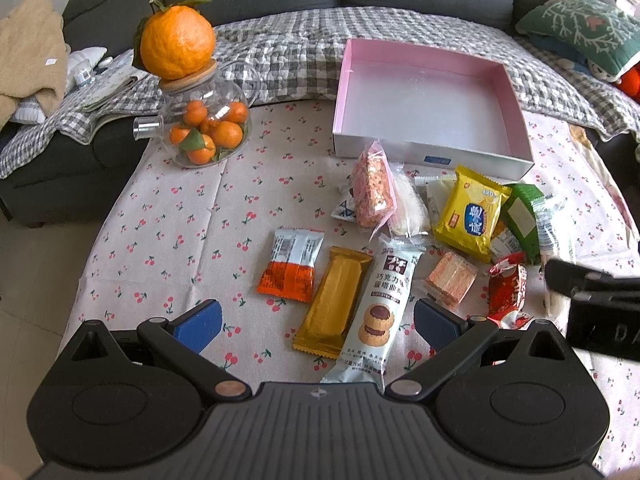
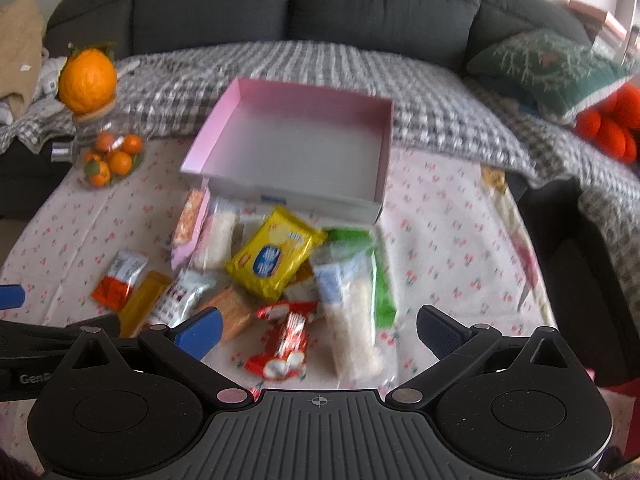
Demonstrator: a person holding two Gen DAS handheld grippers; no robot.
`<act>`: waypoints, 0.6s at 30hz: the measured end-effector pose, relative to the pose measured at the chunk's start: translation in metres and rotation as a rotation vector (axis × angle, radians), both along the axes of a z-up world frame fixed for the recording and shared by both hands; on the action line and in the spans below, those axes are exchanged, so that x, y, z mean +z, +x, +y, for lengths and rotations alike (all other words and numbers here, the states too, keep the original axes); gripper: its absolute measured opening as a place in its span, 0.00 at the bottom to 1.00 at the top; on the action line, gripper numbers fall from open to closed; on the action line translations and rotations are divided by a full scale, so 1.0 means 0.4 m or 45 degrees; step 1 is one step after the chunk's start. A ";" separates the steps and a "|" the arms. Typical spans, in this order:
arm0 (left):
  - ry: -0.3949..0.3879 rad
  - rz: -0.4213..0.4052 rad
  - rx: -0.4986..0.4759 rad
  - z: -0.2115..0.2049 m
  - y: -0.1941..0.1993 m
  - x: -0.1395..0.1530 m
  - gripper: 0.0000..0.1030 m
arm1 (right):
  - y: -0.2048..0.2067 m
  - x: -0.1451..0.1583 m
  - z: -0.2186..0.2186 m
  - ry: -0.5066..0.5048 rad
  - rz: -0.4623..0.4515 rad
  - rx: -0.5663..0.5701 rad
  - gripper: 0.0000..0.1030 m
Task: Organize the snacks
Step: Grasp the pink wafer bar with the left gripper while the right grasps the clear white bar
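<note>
Evidently nothing is packed yet: both the left gripper (image 1: 316,322) and right gripper (image 2: 318,334) hover wide and unladen over near-side snacks (image 1: 466,216), so the next move calls for pinching one toward the empty pink box (image 1: 424,104) beyond.

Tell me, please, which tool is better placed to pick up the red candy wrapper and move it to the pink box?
Probably the right tool: it is open, and the red candy wrapper lies between its fingers. The left tool, also open, is lined up with the gold bar and cookie pack instead. The pink box holds nothing yet.
</note>
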State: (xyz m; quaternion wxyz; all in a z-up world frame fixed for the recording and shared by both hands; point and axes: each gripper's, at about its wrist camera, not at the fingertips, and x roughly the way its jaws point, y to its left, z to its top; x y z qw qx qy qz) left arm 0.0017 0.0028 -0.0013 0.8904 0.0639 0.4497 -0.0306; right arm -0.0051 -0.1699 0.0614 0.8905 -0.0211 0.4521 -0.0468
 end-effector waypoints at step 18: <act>-0.298 0.076 -0.145 0.037 0.165 -0.012 0.94 | 0.142 -0.043 -0.179 0.398 0.142 -0.141 1.00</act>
